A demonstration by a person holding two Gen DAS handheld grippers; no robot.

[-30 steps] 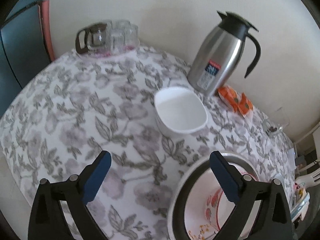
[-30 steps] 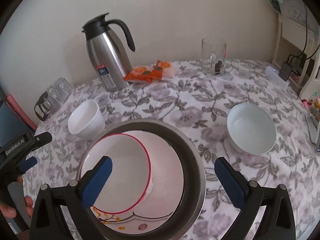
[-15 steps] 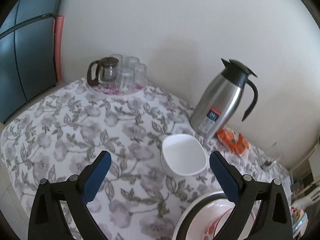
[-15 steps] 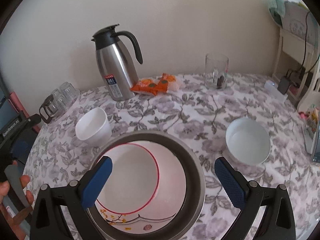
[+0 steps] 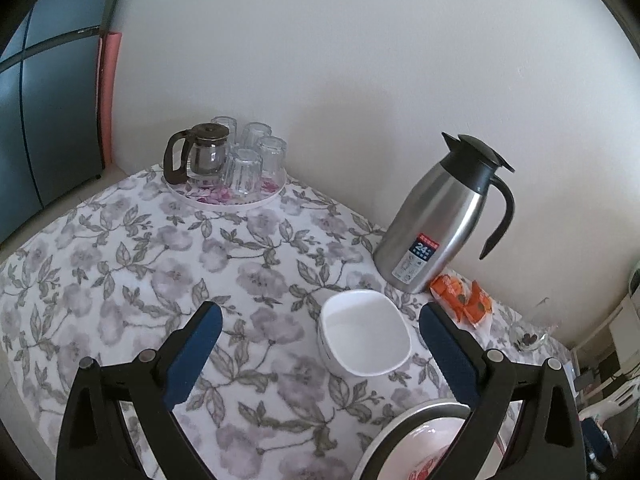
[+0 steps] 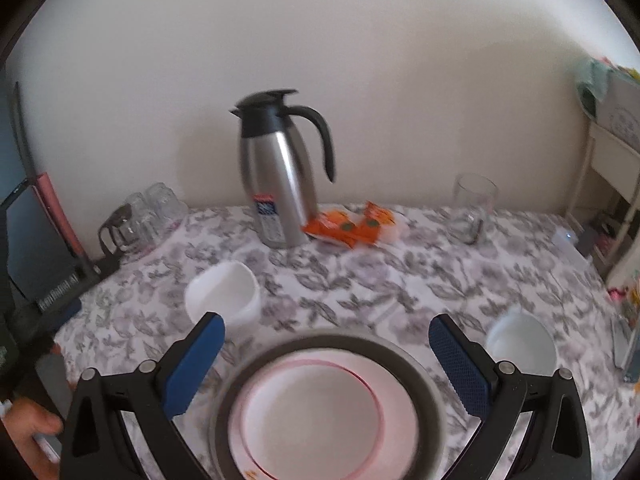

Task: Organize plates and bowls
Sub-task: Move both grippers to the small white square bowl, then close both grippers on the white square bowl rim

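Observation:
A white squarish bowl [image 5: 365, 333] [image 6: 223, 295] stands on the floral tablecloth [image 5: 160, 264]. My left gripper [image 5: 320, 334] is open above the table, with the bowl showing between its fingers, further off. A steel basin [image 6: 430, 384] holds a red-rimmed white bowl [image 6: 312, 412] on a patterned plate; its rim [image 5: 404, 420] shows at the lower right of the left wrist view. My right gripper [image 6: 326, 344] hangs open over the basin's far rim, holding nothing. A second white bowl [image 6: 522, 344] sits to the right.
A steel thermos jug [image 5: 436, 228] [image 6: 280, 176] stands near the wall beside orange snack packets [image 6: 352, 226]. A tray with a glass teapot [image 5: 200, 156] and upturned glasses is at the back left. A glass mug [image 6: 472, 208] stands back right. A hand [image 6: 28, 432] holds the left tool.
Both grippers have risen and pulled back, so the bowls and basin look lower and smaller. Both stay open. The right wrist view is blurred by motion.

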